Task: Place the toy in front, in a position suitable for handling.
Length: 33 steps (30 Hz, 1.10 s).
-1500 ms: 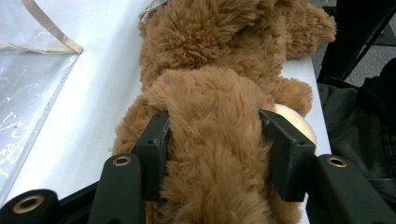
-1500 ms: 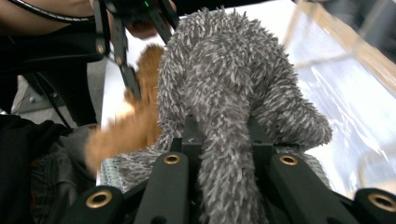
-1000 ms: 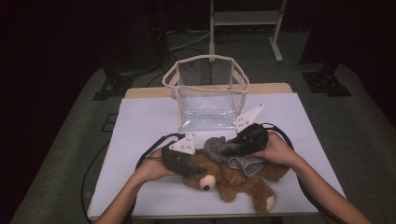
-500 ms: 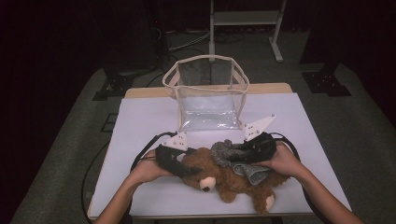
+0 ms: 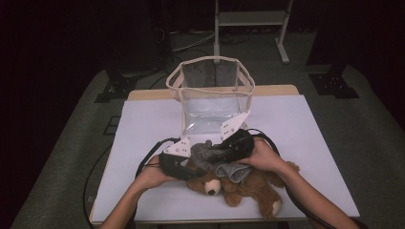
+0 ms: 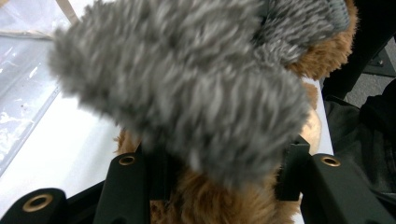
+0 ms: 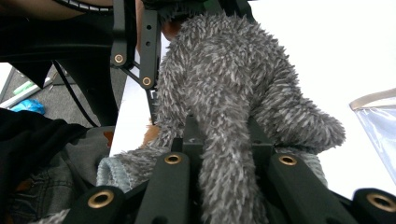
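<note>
Right gripper (image 7: 224,140) clenched on the fuzzy grey garment (image 5: 210,153), left gripper (image 6: 224,163) closing round the brown teddy bear (image 5: 239,186) near the table's (image 5: 143,119) front edge, and a sharp tug could tear the fabric free.

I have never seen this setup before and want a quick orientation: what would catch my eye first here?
A brown plush teddy bear lies at the near edge of the white table, with a fuzzy grey knitted garment bunched over its head. The right gripper is shut on the grey garment, and the left gripper straddles the bear's head from the other side. Behind them stands an open clear plastic bag with a beige rim.
</note>
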Available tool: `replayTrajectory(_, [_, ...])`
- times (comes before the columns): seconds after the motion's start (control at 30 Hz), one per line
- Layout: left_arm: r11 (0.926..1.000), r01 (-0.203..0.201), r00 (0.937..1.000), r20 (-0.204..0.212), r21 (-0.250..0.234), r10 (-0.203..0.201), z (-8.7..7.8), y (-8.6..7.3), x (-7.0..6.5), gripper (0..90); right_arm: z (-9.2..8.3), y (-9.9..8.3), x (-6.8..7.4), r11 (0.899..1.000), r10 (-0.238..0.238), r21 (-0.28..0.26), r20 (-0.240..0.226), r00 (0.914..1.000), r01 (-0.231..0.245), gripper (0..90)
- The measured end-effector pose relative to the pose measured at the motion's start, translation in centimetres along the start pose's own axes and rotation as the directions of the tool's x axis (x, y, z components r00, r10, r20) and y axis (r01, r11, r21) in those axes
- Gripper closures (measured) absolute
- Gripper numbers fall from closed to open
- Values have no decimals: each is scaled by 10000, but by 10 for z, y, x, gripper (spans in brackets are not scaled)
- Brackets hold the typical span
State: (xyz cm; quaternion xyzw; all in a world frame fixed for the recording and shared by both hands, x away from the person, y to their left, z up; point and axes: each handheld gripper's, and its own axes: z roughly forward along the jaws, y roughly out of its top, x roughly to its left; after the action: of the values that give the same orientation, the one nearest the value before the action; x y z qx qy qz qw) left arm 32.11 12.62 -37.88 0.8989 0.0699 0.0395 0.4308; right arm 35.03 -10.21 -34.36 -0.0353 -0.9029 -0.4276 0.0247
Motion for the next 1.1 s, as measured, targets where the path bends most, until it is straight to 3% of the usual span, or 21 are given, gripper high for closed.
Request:
replayTrajectory(0.27, [9998, -175, 9998, -38, 29, 175, 0, 1, -2, 498, -17, -19, 1, 9982, 314, 497, 285, 9991, -328, 753])
replayTrajectory(0.47, [9996, -242, 9997, 17, 127, 242, 0, 4, -2, 499, -43, -38, 4, 9980, 606, 129, 702, 9957, -616, 753])
replayTrajectory(0.6, [9995, -235, 9997, 45, 197, 234, -1, 4, -1, 496, -60, -49, 4, 9965, 828, 21, 1093, 9906, -835, 752])
replayTrajectory(0.7, [9995, -224, 9997, 48, 200, 223, -1, 4, -1, 491, -73, -61, 3, 9949, 871, 371, 1576, 9837, -940, 752])
replayTrajectory(0.77, [9995, -213, 9998, 48, 214, 212, -1, 5, -1, 484, -80, -71, 4, 9924, 1153, 239, 1589, 9805, -1205, 752])
replayTrajectory(1.1, [9984, -288, 9993, 236, 479, 277, 1, 24, 2, 293, -77, -85, 15, 9911, 1330, -224, 1552, 9789, -1311, 752])
